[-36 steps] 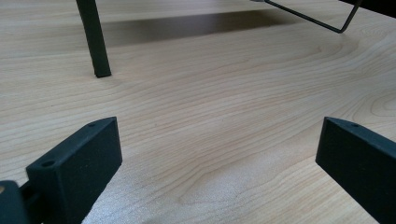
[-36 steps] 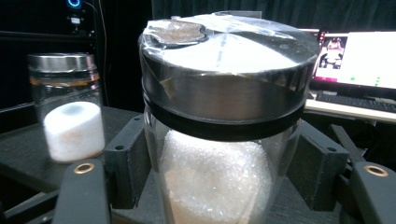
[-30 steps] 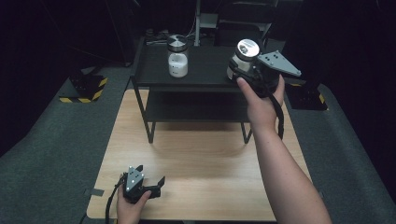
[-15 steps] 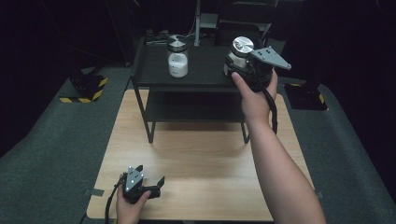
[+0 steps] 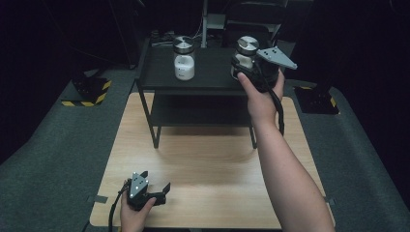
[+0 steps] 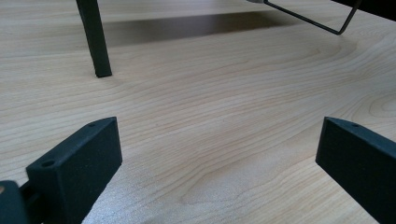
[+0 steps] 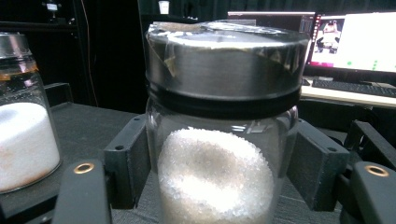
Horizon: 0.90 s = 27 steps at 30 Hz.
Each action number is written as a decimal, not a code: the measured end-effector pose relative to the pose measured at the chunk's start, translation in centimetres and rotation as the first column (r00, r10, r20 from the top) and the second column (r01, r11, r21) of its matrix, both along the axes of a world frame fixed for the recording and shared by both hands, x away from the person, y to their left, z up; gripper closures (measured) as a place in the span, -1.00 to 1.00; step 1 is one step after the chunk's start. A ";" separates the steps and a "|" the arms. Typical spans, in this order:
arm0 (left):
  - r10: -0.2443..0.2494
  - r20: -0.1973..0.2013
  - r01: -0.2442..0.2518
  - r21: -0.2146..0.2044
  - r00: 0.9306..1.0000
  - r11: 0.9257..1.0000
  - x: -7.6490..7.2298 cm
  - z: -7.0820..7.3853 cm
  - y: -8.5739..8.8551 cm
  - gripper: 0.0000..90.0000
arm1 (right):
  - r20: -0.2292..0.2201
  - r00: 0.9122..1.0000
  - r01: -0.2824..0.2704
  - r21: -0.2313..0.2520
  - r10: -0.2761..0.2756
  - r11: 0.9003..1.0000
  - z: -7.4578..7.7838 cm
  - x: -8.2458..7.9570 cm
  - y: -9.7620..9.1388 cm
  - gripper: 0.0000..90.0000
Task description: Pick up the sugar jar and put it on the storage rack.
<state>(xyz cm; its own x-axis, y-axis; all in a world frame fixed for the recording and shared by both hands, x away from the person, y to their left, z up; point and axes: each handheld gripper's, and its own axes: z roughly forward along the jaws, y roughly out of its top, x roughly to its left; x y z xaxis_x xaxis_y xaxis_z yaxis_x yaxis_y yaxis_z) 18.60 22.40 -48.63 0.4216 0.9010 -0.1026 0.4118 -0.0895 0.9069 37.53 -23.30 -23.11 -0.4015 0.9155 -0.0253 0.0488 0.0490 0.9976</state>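
The right claw (image 5: 244,65) holds a jar (image 5: 246,54) tight between its two black jaws. A second ago the jar and claw were a bit more to the right, past the edge of the shelf (image 5: 212,79). Now the hand has brought them in over the top right part of the shelf. The jar stands upright there, at or just above the shelf top; I cannot tell if it touches. I think the jar is about to be set down, so the next step would be to lower it gently and let go.

The other jar (image 5: 183,58) has not moved. It stands on the top of the shelf, to the left, well apart from the held one.

In the right gripper view the held jar (image 7: 219,140) is clear glass with a grey metal lid (image 7: 224,60). A black ring sits just under the lid. Inside is a white, grainy stuff, like sugar or salt, filling the lower part. The other jar (image 7: 25,130) at the left edge is also glass with white stuff in it, up to about the middle, and some orange marks on the glass.

The left claw (image 5: 154,191) has stayed in place, low on the wooden bench (image 5: 217,164), near the front left corner. Its jaws are wide apart and hold nothing. In the left gripper view, bare wood (image 6: 210,130) lies between them.
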 end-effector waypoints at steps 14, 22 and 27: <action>-0.007 -0.002 0.007 0.007 1.000 1.000 0.1 0.1 0.0 -0.99 | 0.008 1.000 -0.002 0.011 0.002 1.000 -0.6 0.5 0.1 -0.32; -0.007 -0.001 0.007 0.004 1.000 1.000 0.1 0.0 0.0 -0.99 | 0.001 1.000 -0.005 0.010 0.005 1.000 -0.4 0.5 0.0 -0.33; -0.008 -0.001 0.008 0.006 1.000 1.000 0.2 0.1 0.0 -0.99 | -0.003 1.000 -0.007 0.009 0.007 1.000 -0.3 0.5 0.0 -0.33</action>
<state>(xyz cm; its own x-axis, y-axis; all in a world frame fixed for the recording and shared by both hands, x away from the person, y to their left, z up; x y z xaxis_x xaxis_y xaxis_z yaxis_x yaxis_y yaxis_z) 18.75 22.42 -48.57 0.4285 0.8982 -0.0981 0.4122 -0.0977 0.9058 38.08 -23.28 -23.42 -0.4077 0.9130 -0.0154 0.0517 0.0399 0.9979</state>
